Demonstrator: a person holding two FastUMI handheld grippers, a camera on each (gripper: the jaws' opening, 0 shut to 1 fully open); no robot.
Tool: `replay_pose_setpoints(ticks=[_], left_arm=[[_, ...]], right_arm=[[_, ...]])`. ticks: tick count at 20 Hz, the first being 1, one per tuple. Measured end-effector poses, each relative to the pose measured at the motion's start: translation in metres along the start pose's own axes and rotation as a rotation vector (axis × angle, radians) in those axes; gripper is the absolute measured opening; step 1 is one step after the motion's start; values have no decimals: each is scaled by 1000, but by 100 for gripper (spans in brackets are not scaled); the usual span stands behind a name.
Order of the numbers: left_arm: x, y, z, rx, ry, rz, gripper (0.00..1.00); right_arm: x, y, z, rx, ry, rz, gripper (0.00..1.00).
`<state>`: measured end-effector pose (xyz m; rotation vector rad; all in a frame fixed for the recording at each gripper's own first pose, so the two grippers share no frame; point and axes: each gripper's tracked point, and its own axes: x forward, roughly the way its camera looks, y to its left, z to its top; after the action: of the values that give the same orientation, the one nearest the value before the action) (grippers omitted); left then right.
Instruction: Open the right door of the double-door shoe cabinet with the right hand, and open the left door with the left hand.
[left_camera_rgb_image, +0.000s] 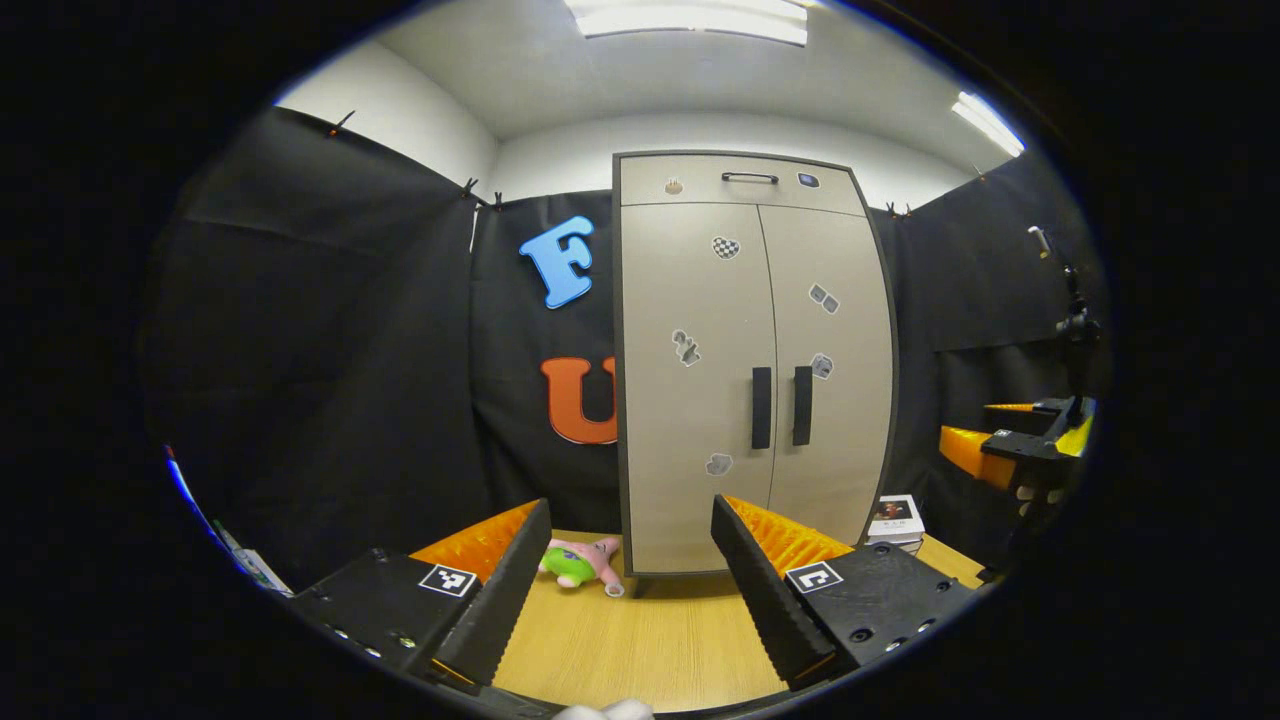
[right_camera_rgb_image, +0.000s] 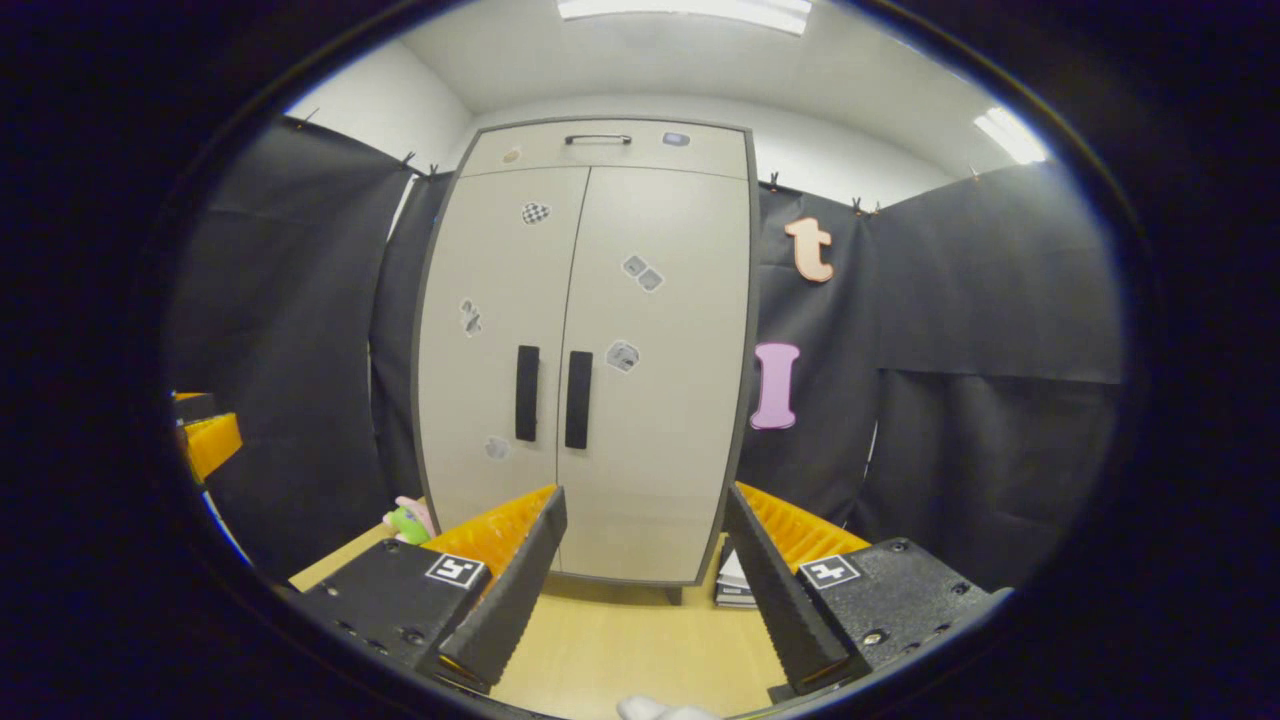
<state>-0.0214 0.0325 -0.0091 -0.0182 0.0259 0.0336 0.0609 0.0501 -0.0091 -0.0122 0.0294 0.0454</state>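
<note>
A beige double-door shoe cabinet (left_camera_rgb_image: 690, 300) (right_camera_rgb_image: 660, 230) stands upright on a wooden table, both doors closed. Two dark vertical handles sit side by side at the seam: the left door handle (left_camera_rgb_image: 761, 407) (right_camera_rgb_image: 527, 393) and the right door handle (left_camera_rgb_image: 802, 405) (right_camera_rgb_image: 578, 399). A drawer with a dark handle (left_camera_rgb_image: 750, 177) tops the cabinet. My left gripper (left_camera_rgb_image: 630, 520) is open, well short of the cabinet front. My right gripper (right_camera_rgb_image: 645, 505) is also open and short of the doors. In the left gripper view the right gripper (left_camera_rgb_image: 1010, 440) shows at the far right.
A pink and green plush toy (left_camera_rgb_image: 585, 562) (right_camera_rgb_image: 410, 520) lies on the table (left_camera_rgb_image: 640, 640) left of the cabinet's base. A stack of books (left_camera_rgb_image: 895, 520) (right_camera_rgb_image: 735, 585) lies at its right. Black cloth walls close in on both sides.
</note>
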Motion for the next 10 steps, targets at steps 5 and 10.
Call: replay_pose_setpoints(ticks=[5, 10], left_arm=[[-2, -1, -6, 4, 29, 41, 96], [-1, 2, -7, 12, 43, 101, 96]], right_arm=[[70, 26, 2, 35, 11, 55, 99], [148, 46, 9, 53, 28, 79, 99]])
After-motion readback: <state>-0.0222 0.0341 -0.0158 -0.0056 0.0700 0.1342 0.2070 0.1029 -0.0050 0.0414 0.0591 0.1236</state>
